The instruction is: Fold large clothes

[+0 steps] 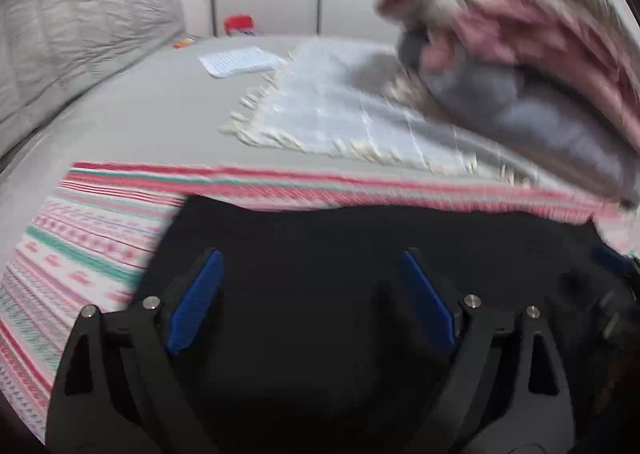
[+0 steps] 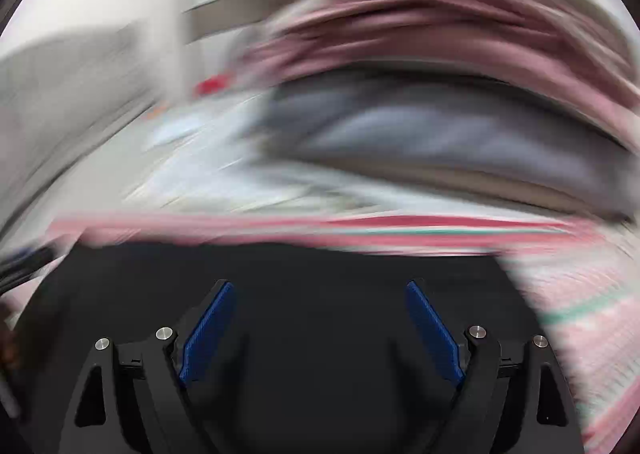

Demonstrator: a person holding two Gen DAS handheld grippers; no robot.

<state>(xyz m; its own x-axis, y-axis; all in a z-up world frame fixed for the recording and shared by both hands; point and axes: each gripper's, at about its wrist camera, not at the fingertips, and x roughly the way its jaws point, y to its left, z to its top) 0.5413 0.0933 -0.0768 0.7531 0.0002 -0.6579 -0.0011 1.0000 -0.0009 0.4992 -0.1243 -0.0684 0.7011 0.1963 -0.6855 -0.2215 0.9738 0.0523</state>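
Note:
A black garment (image 1: 320, 225) lies flat on a cloth (image 1: 80, 254) striped in red, green and white, spread over the grey bed (image 1: 140, 121). My left gripper (image 1: 311, 254) hovers over the black garment, open, with nothing between its blue pads (image 1: 196, 298). The right wrist view is heavily blurred. There my right gripper (image 2: 319, 284) is also open over the black garment (image 2: 280, 266), and its blue pads (image 2: 208, 330) are apart and hold nothing. The striped cloth (image 2: 580, 314) shows to the right of the garment.
A heap of pink, grey-blue and beige clothes (image 1: 540, 65) towers at the right. A pale blue fringed cloth (image 1: 320, 109) lies beyond the striped one, with a small folded white cloth (image 1: 240, 61) behind it. A grey quilted panel (image 1: 80, 25) rises at the left, a red object (image 1: 239, 23) at the back.

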